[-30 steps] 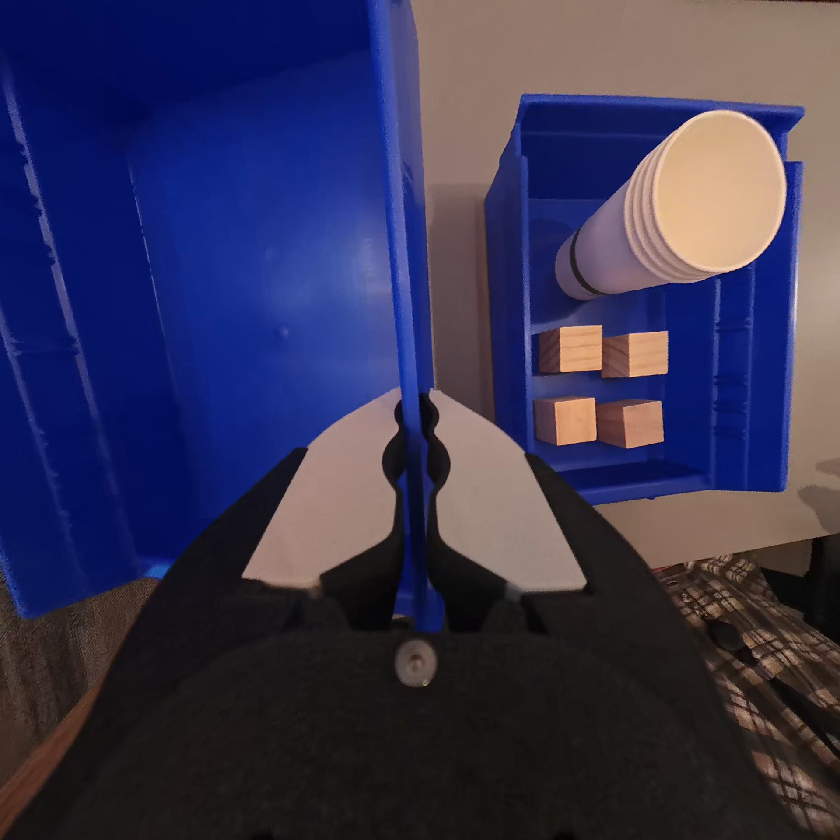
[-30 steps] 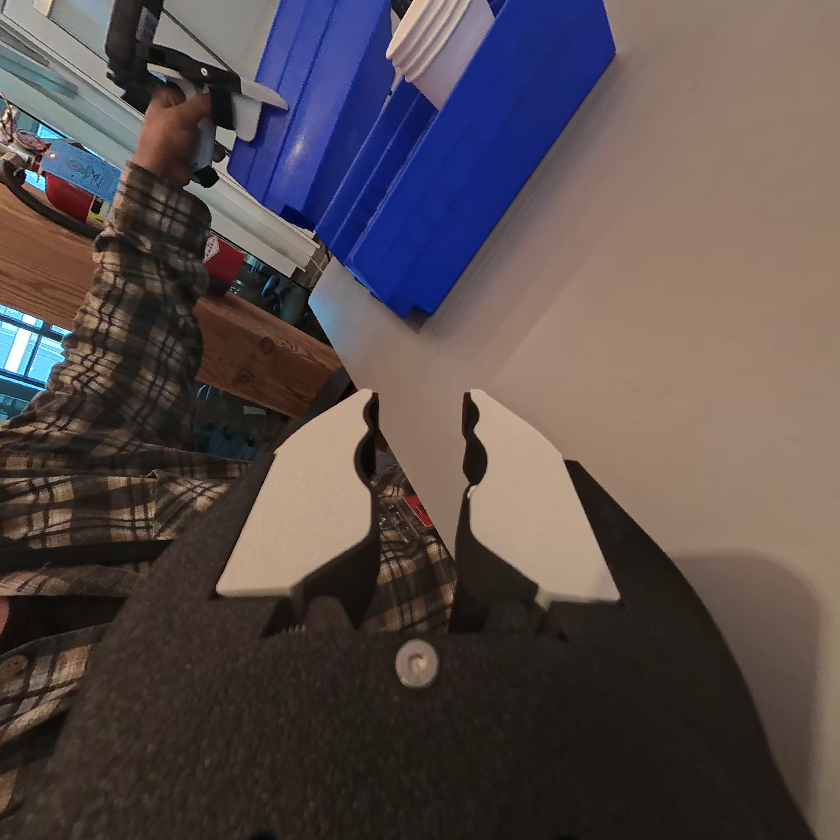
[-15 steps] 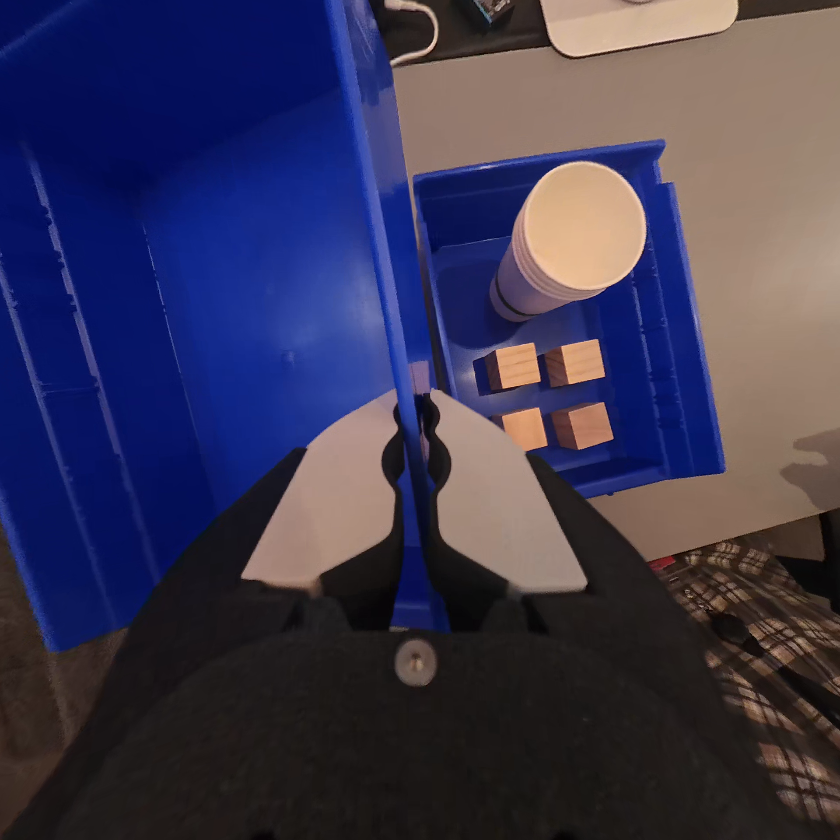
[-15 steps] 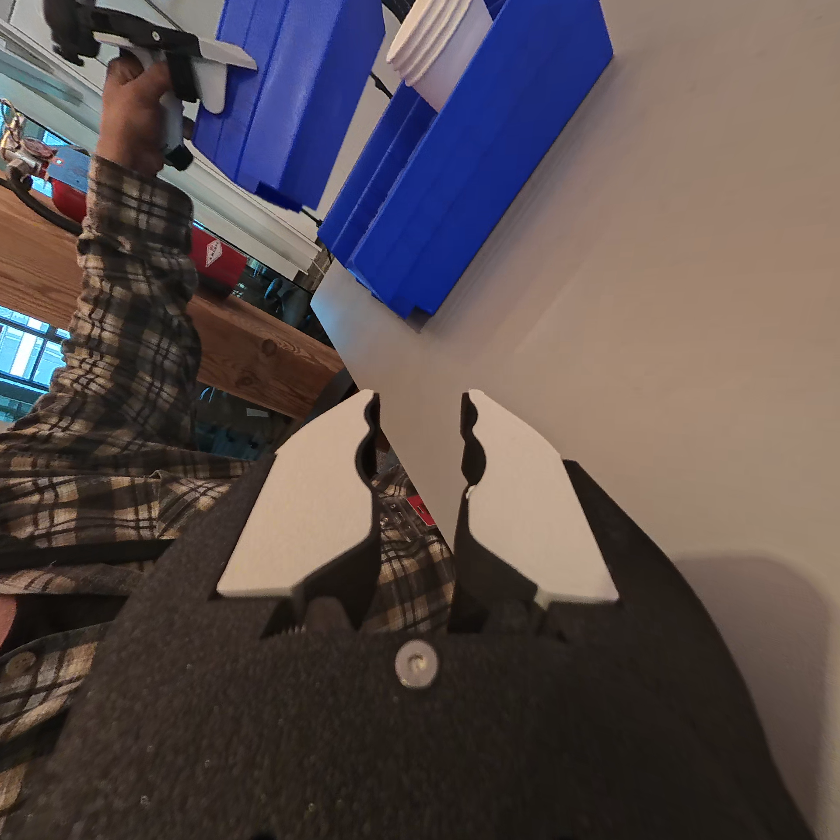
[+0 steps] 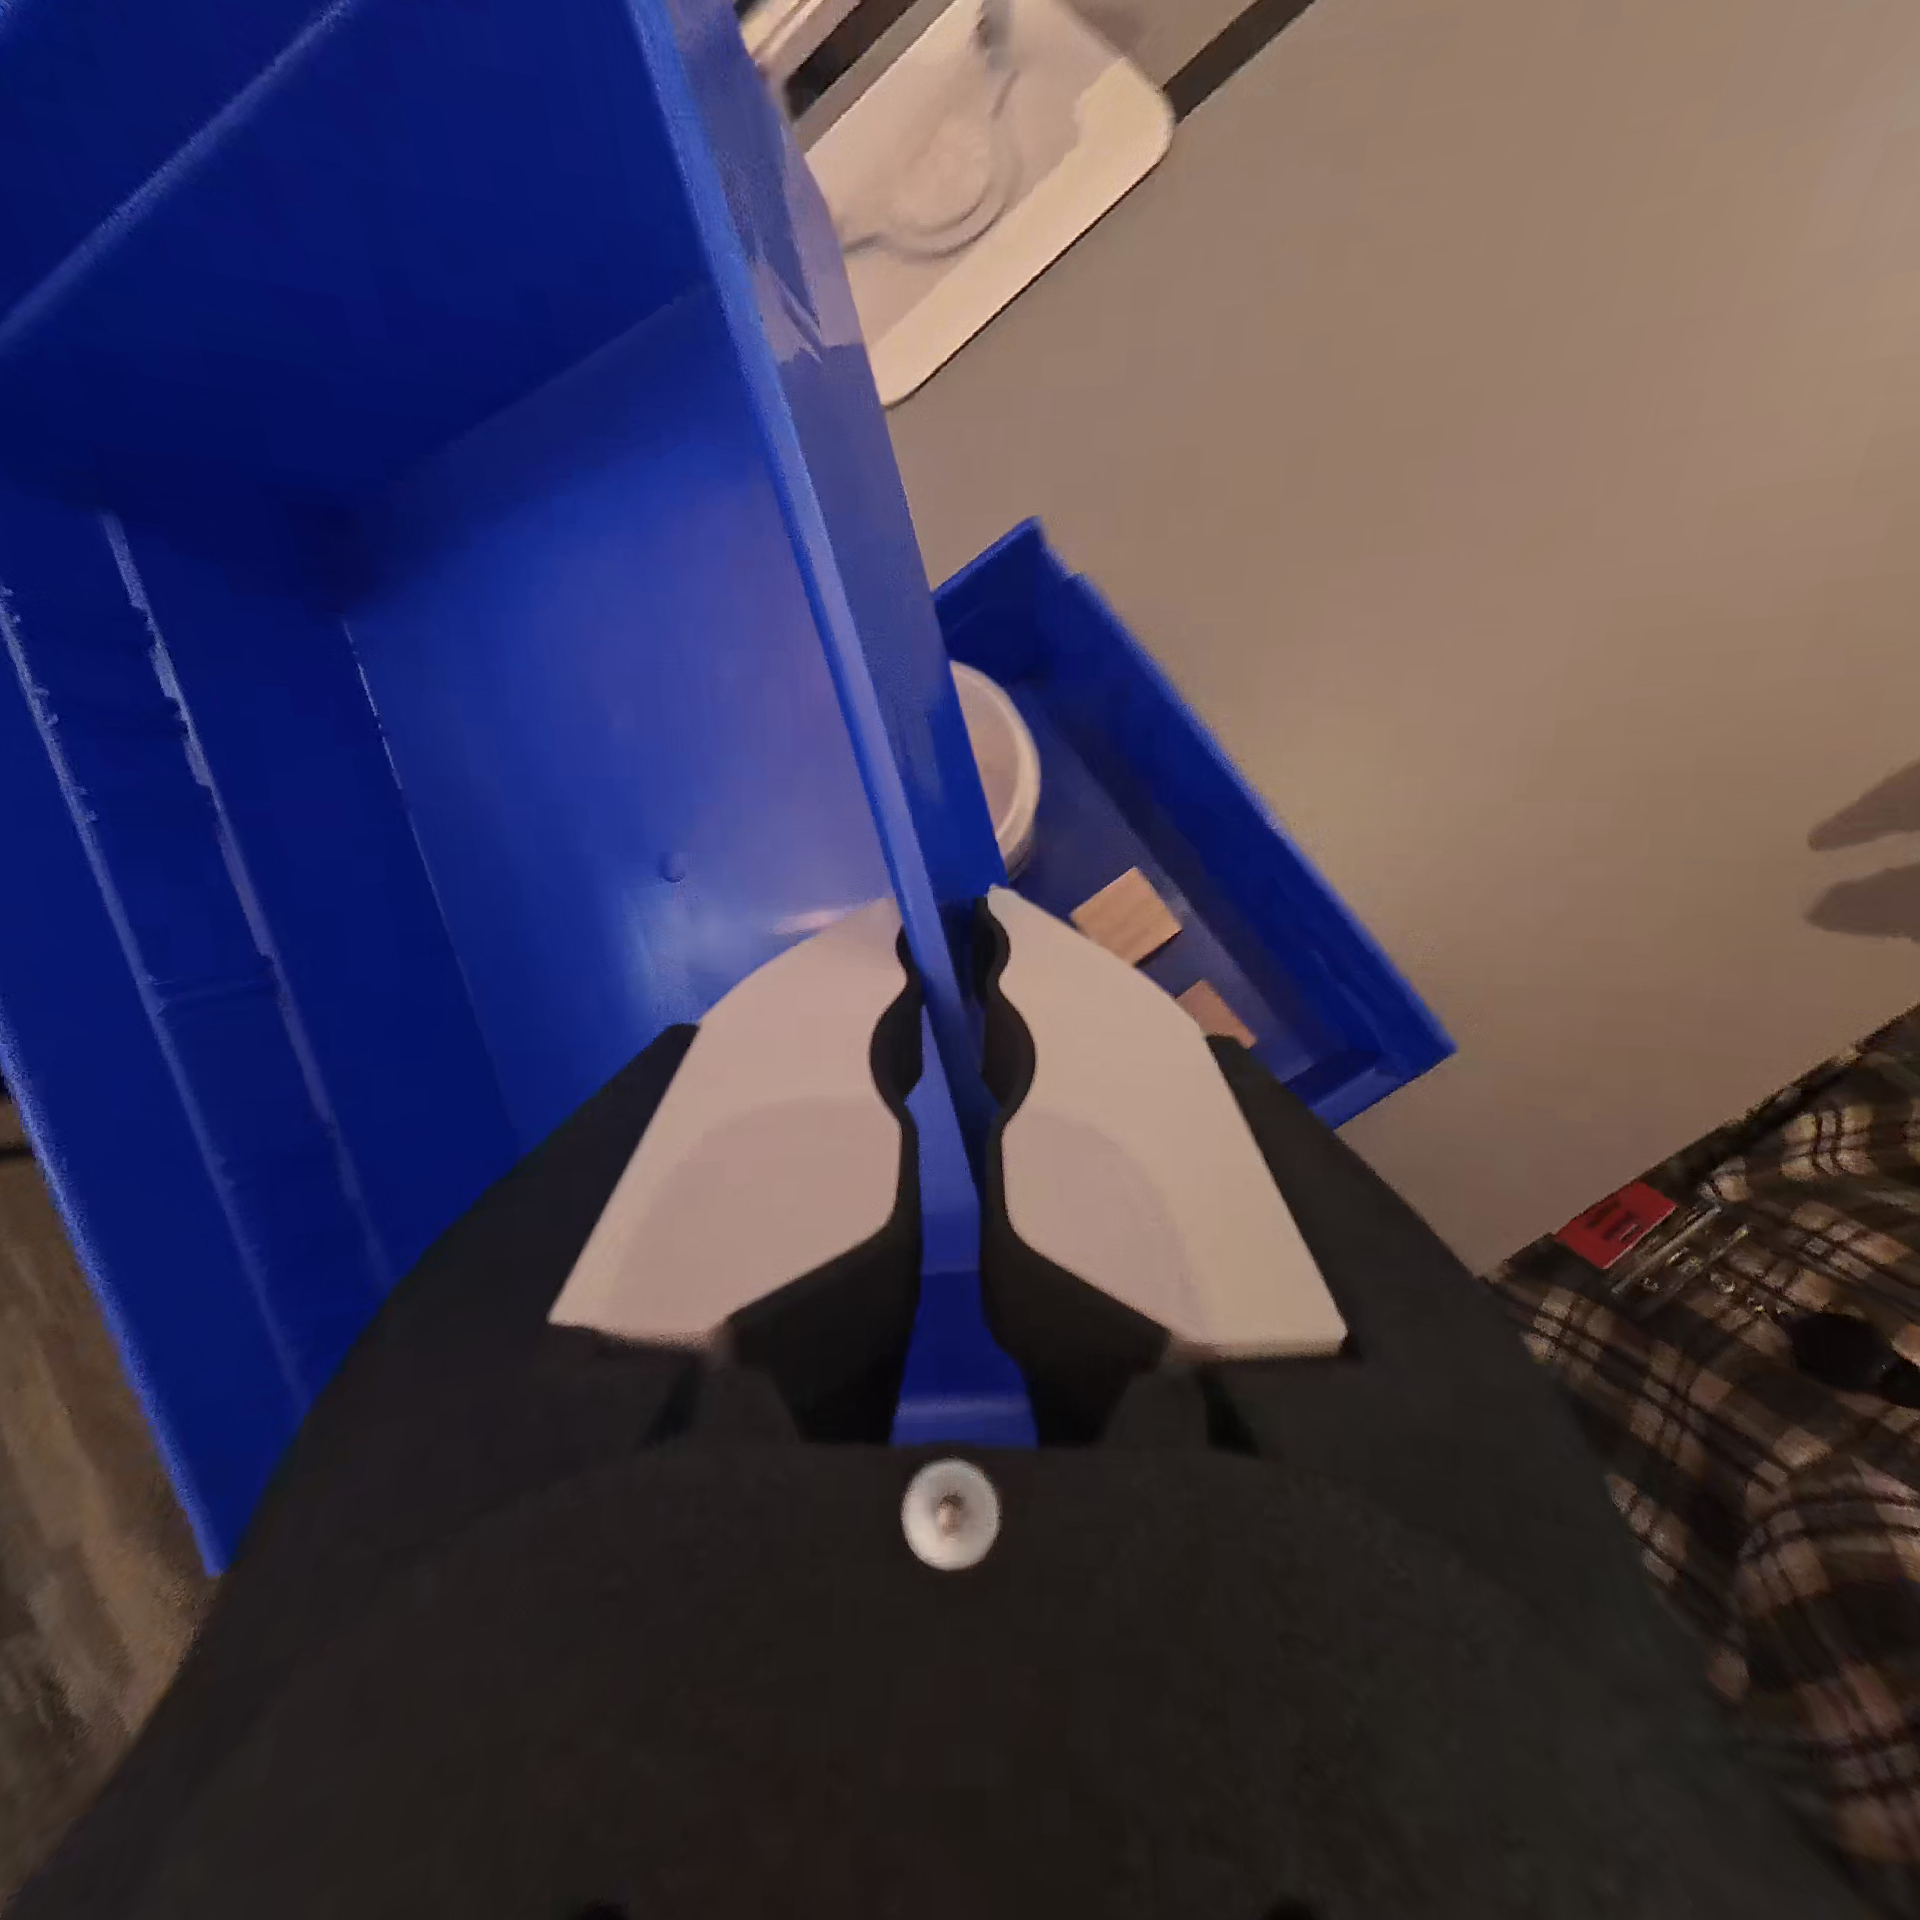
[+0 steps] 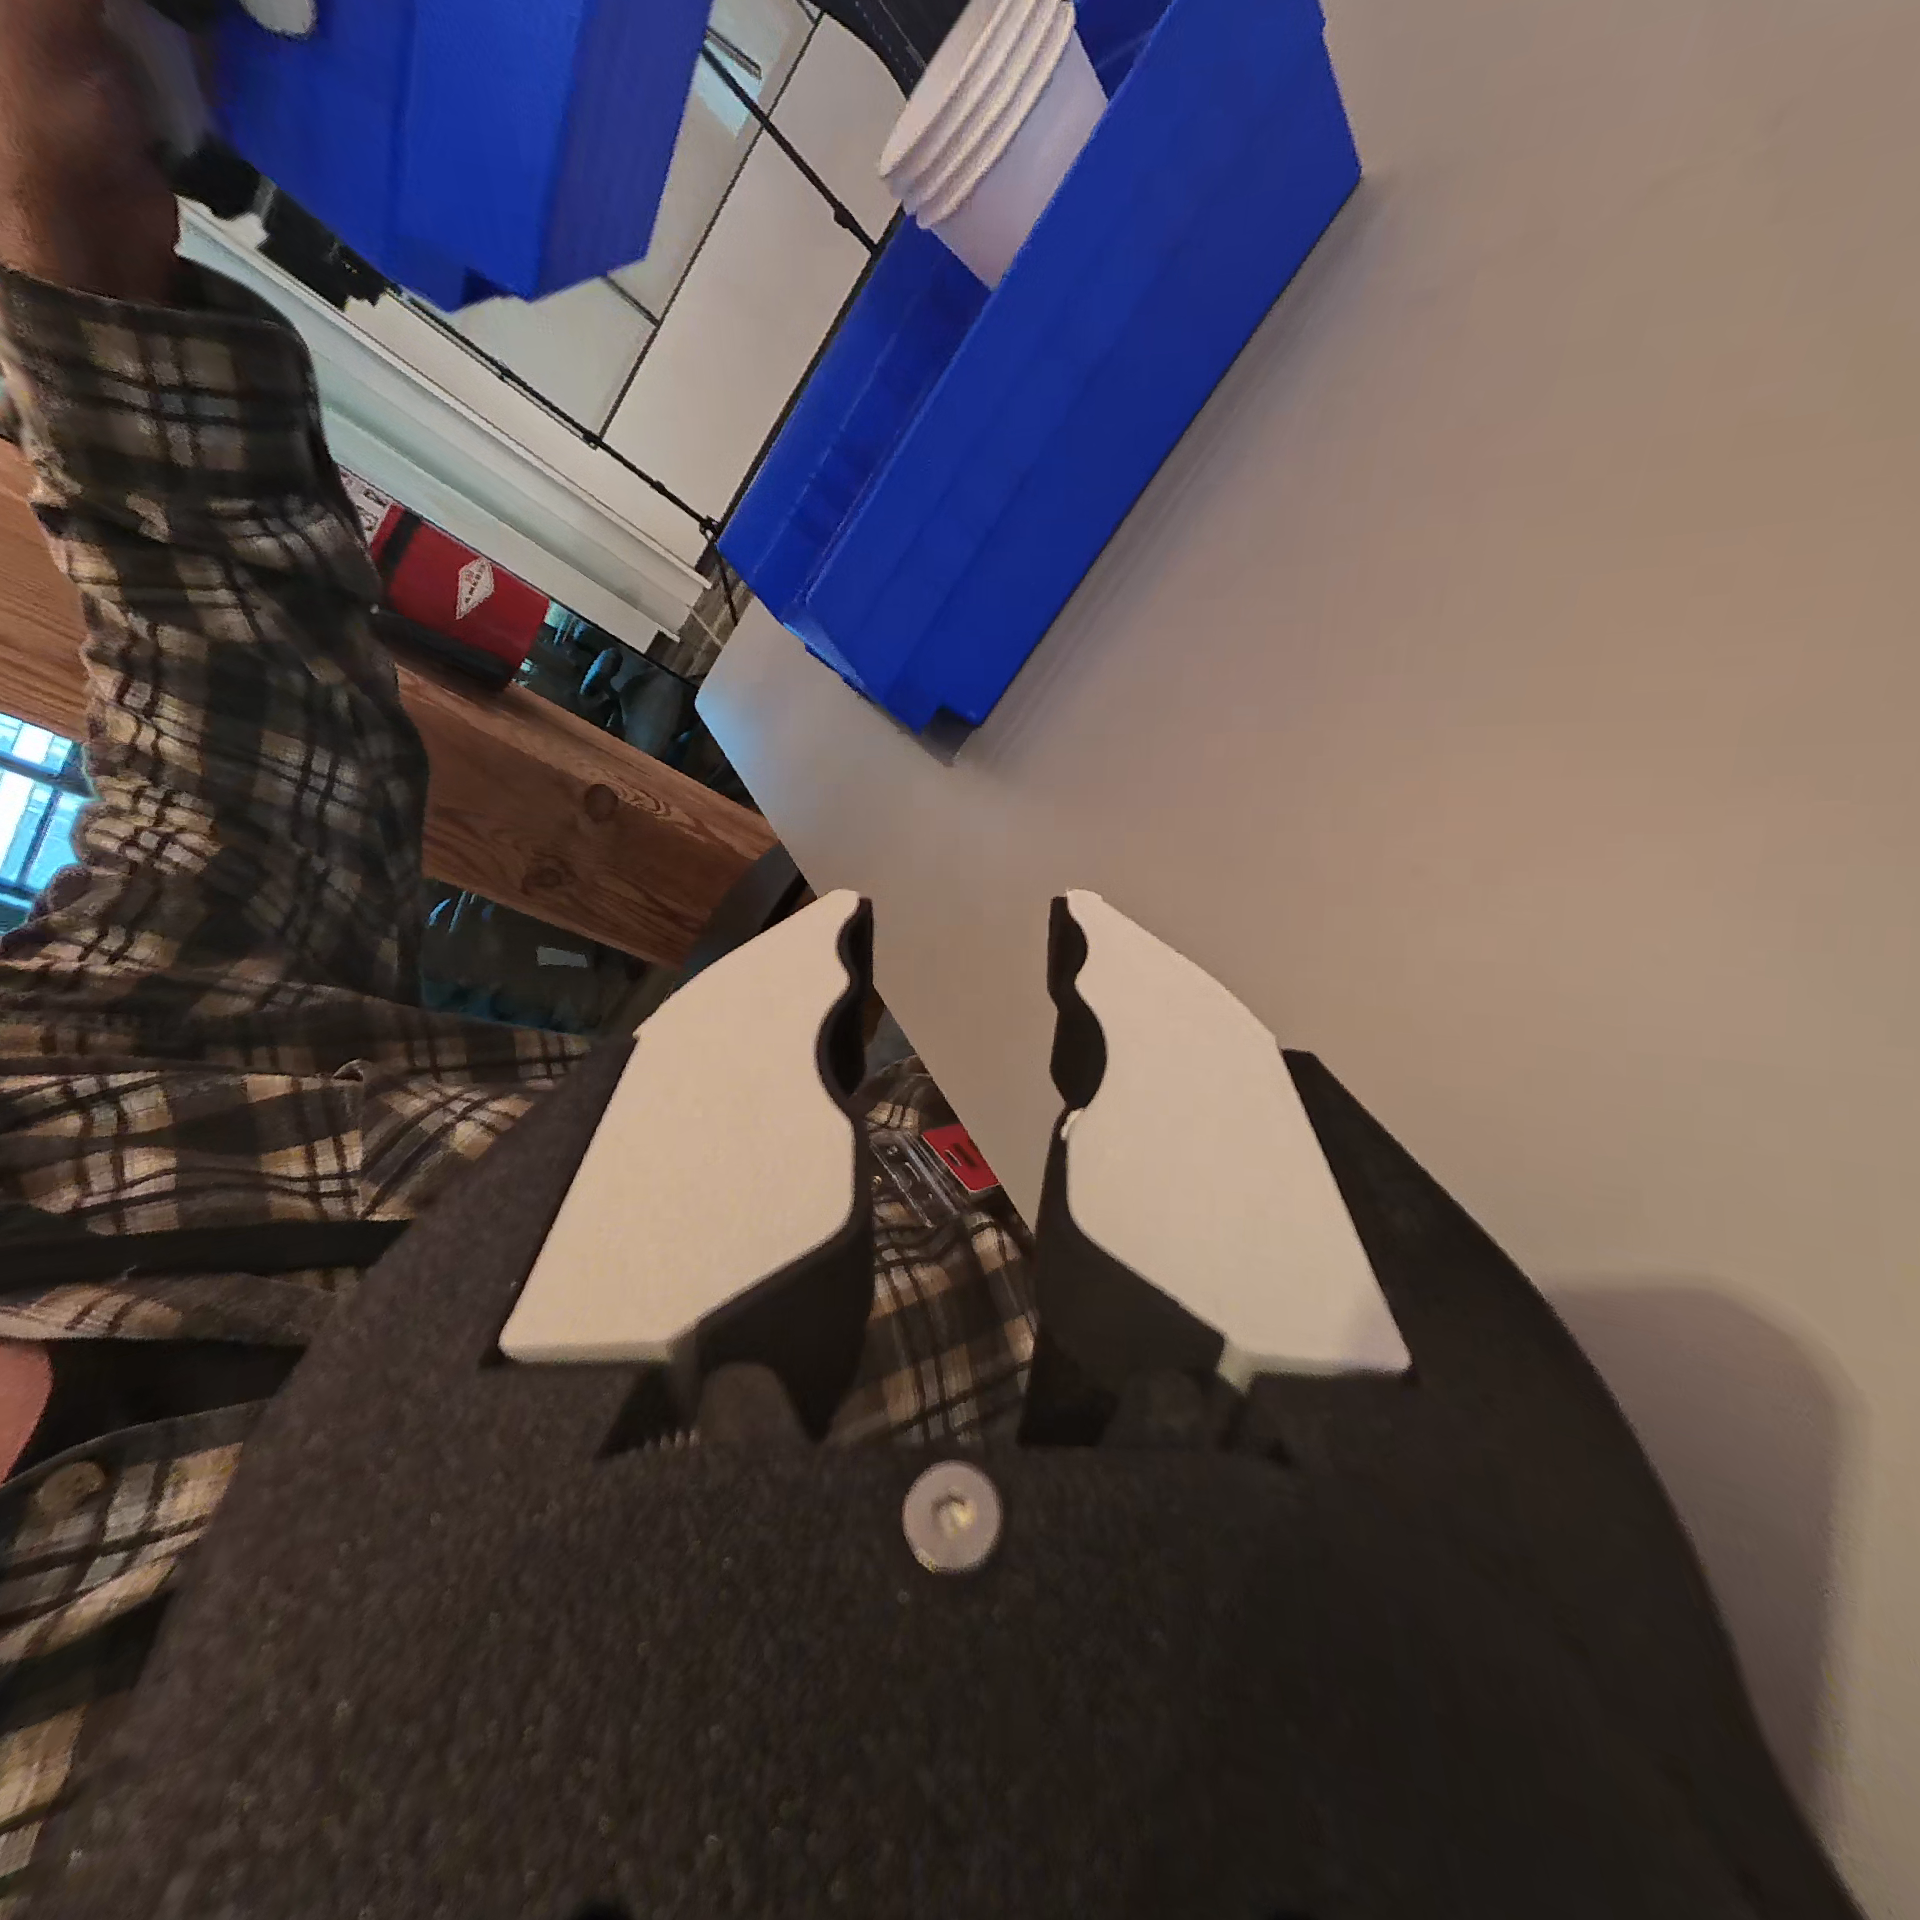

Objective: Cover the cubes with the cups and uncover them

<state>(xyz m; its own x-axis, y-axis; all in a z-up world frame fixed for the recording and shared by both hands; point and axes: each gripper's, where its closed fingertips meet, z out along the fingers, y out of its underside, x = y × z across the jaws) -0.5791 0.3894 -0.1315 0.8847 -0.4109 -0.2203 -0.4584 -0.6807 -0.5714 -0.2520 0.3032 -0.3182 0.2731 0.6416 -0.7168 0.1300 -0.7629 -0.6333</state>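
My left gripper (image 5: 943, 935) is shut on the side wall of a large empty blue bin (image 5: 520, 727) and holds it in the air, tilted. Below it on the grey table a second blue bin (image 5: 1226, 790) holds a stack of white paper cups (image 5: 1003, 769) and wooden cubes (image 5: 1127, 914), mostly hidden behind the held bin. In the right wrist view that bin (image 6: 1060, 436) shows with the cup stack (image 6: 987, 156) rising out of it, and the held bin (image 6: 457, 135) is at the top left. My right gripper (image 6: 961, 914) is open and empty at the table's near edge.
The grey table (image 6: 1507, 779) stretches to the right of the bin. A white pad (image 5: 997, 208) lies at the table's far side. A person's plaid sleeve (image 6: 208, 675) reaches up at left. A wooden bench (image 6: 571, 821) stands beyond the table edge.
My left gripper has lifted the large bin higher and swung it to the right, so that it covers most of the cups and cubes. The right gripper has stayed put.
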